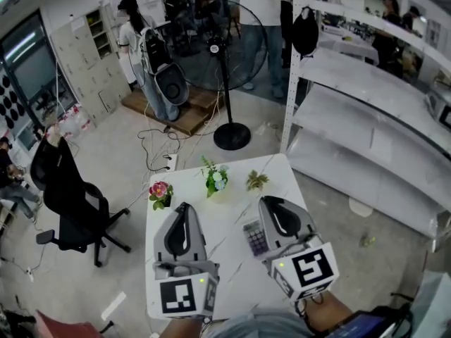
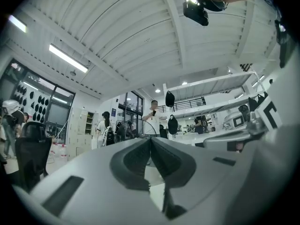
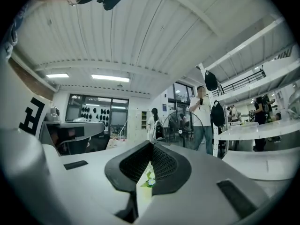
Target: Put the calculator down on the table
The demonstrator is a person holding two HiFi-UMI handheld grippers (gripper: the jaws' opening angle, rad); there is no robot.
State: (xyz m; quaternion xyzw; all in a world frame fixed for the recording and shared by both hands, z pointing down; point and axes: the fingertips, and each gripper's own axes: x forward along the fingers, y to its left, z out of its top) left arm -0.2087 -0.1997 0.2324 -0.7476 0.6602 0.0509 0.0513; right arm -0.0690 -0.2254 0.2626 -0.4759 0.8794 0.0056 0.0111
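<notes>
The calculator [image 1: 254,237], grey with dark keys, lies flat on the white table [image 1: 229,224], and its right edge is hidden under my right gripper. In the head view my right gripper [image 1: 266,201] hovers over the table's right side, beside and above the calculator, with nothing in it. In the right gripper view its jaws meet at the tip [image 3: 151,143], shut and empty. My left gripper [image 1: 184,207] hangs over the left half of the table. Its jaws also touch at the tip [image 2: 151,138], shut on nothing. Both point level into the room.
Three small plants stand along the table's far edge: pink flowers [image 1: 161,191], a white-flowered sprig [image 1: 215,177] and a small dry plant [image 1: 256,181]. A standing fan [image 1: 224,55] is beyond the table, a black office chair [image 1: 70,196] at the left and white shelving [image 1: 366,118] at the right.
</notes>
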